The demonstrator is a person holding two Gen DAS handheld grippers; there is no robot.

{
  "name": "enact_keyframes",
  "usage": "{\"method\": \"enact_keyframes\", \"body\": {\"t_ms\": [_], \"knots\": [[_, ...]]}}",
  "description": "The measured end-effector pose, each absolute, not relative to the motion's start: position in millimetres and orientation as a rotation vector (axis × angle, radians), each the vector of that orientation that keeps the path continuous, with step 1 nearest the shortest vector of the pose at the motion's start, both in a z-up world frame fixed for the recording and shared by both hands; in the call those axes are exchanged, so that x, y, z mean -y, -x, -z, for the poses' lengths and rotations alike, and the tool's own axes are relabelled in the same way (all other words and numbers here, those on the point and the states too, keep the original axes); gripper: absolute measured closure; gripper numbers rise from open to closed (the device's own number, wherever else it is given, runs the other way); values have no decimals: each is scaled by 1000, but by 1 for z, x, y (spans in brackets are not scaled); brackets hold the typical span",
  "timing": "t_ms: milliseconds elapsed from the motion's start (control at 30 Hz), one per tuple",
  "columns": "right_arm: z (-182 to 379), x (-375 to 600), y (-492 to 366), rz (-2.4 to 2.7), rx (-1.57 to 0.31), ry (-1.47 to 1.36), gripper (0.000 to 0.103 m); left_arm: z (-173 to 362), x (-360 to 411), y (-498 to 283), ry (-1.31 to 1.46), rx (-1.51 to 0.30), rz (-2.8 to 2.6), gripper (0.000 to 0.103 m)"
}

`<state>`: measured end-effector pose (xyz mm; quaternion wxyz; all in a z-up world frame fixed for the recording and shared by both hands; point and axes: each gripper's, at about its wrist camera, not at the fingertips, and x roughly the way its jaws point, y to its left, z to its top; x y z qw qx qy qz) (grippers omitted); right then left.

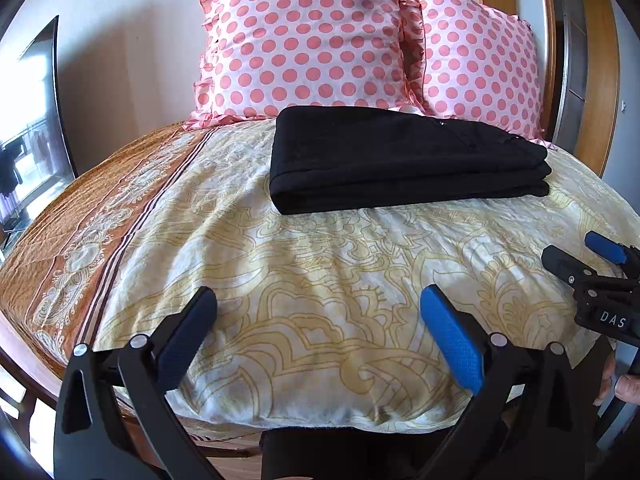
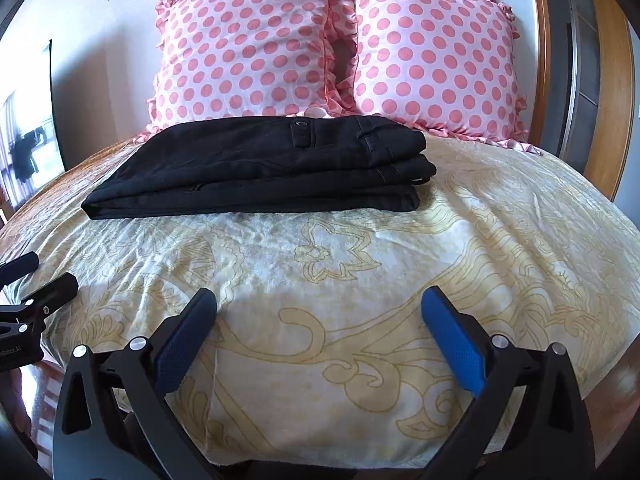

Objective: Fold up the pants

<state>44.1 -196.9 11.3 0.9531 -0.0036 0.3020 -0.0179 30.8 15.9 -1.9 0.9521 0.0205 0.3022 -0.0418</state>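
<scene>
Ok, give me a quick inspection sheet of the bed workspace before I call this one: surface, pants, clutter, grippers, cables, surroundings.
Surface: cream patterned bedspread, lightly wrinkled, with an orange patterned border on the left side.
Job's things: black pants folded into a flat stack of layers, lying just in front of the pillows.
Clutter: nothing seen.
Grippers: left gripper open, empty, above the near edge of the bed; right gripper open, empty, likewise.
Cables: nothing seen.
Surroundings: two pink polka-dot pillows at the head, white wall behind, wooden frame at right, dark-framed mirror or screen at left.
</scene>
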Motion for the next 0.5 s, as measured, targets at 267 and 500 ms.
{"method": "enact_keyframes", "body": {"t_ms": [267,500], "knots": [[-11,197,-43,34,-604,9,1,3,-16,-28,-36,-601,83,2],[-10,196,-42,25,-596,11,1,3,-15,-28,-38,-594,85,2]]}}
